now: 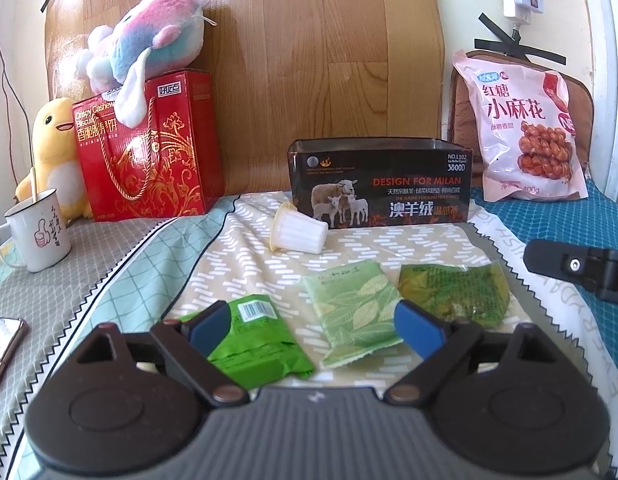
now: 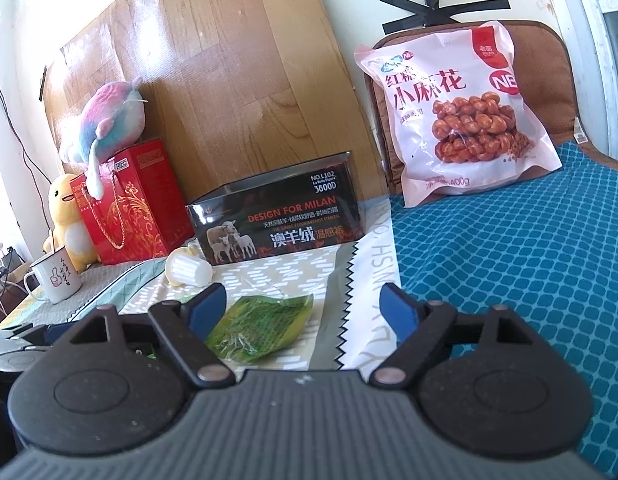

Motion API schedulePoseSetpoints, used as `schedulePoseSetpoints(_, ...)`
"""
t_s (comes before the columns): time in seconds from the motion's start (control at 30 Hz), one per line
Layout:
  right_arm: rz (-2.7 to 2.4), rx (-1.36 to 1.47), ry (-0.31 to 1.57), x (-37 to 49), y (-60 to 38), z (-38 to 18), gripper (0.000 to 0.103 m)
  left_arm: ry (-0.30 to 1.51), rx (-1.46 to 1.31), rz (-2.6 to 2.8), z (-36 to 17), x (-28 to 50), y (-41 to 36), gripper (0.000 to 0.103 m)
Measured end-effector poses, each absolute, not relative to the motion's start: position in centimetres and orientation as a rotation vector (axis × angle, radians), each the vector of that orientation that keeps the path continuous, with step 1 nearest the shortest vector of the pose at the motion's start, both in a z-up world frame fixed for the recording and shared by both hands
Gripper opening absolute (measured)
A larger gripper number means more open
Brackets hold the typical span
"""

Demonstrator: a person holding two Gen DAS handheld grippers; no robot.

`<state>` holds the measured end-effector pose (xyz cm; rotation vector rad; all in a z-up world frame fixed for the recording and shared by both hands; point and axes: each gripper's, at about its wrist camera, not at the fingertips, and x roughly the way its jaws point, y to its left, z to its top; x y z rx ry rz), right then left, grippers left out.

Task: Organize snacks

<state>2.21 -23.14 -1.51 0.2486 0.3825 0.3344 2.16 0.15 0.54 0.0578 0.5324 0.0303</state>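
Three packets lie before the black tin [image 1: 379,184]; the left gripper [image 1: 315,322] gapes empty over the pale leaf-print sachet [image 1: 351,314]. Right view: right gripper [image 2: 305,310] spread, empty, above the clear pickle packet [image 2: 257,326]. Likely still approaching; next, descend and pinch.

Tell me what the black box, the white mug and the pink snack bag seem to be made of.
Black box: likely tin, printed glossy; its thin rim and inner wall look metallic and reflective.
White mug: probably enamelled metal, given the thin dark rim and glossy white coat.
Pink snack bag: plastic film, shiny, creased and puffed.
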Motion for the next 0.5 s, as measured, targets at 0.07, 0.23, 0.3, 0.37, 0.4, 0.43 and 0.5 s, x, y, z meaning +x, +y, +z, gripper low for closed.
schedulePoseSetpoints(0.07,0.336,0.247,0.382,2.19,-23.1,-1.52,0.087,0.535,0.058,0.032,0.51,2.19,0.15,0.093)
schedulePoseSetpoints(0.23,0.338,0.25,0.383,2.2,-23.13,-1.53,0.09,0.535,0.059,0.036,0.49,2.18,0.09,0.095)
schedulePoseSetpoints(0.3,0.34,0.254,0.384,2.24,-23.18,-1.55,0.09,0.537,0.061,0.037,0.46,2.2,0.04,0.096)
schedulePoseSetpoints(0.37,0.342,0.258,0.386,2.3,-23.24,-1.56,0.09,0.54,0.06,0.036,0.46,2.31,0.08,0.096)
schedulePoseSetpoints(0.4,0.343,0.26,0.387,2.32,-23.27,-1.57,0.09,0.541,0.058,0.036,0.45,2.33,0.1,0.096)
schedulePoseSetpoints(0.43,0.344,0.262,0.388,2.34,-23.3,-1.58,0.091,0.543,0.056,0.035,0.43,2.37,0.13,0.096)
schedulePoseSetpoints(0.5,0.346,0.266,0.39,2.34,-23.31,-1.59,0.091,0.547,0.052,0.035,0.42,2.45,0.18,0.096)
